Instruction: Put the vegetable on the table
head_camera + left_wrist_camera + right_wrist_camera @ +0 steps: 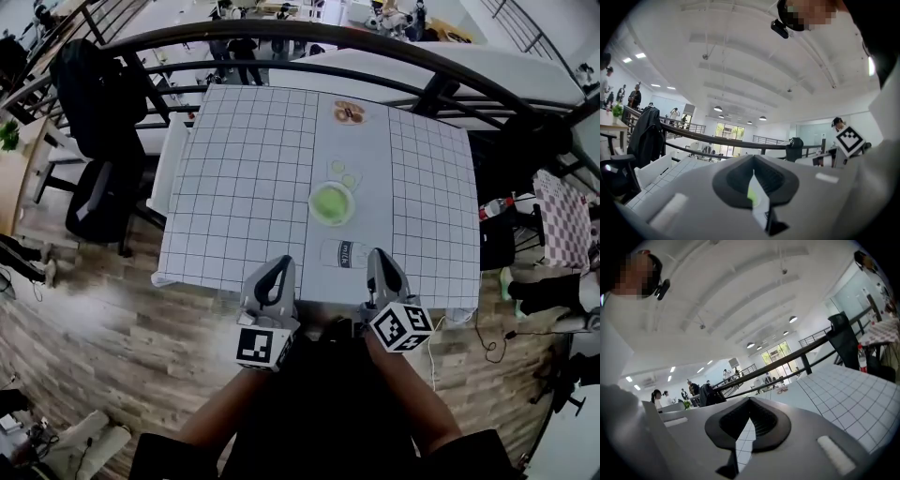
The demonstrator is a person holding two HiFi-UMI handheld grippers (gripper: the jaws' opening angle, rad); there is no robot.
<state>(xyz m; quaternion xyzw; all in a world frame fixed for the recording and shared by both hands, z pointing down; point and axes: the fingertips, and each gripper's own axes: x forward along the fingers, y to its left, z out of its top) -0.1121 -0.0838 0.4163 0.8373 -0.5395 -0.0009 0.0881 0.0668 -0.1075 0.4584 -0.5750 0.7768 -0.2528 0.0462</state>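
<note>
Gridded table [244,169] holds a round green vegetable [332,202], long axis indiscernible.

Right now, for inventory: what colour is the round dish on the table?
Dish: light green, clearest in head view.

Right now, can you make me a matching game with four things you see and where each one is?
Things:
1. green bowl
2. small plate
3. red-capped bottle
4. black chair

Places:
A. off the table, on its left
B. middle of the table
C. off the table, on its right
D. far edge of the table

Pairs: 1-B, 2-D, 3-C, 4-A
</note>
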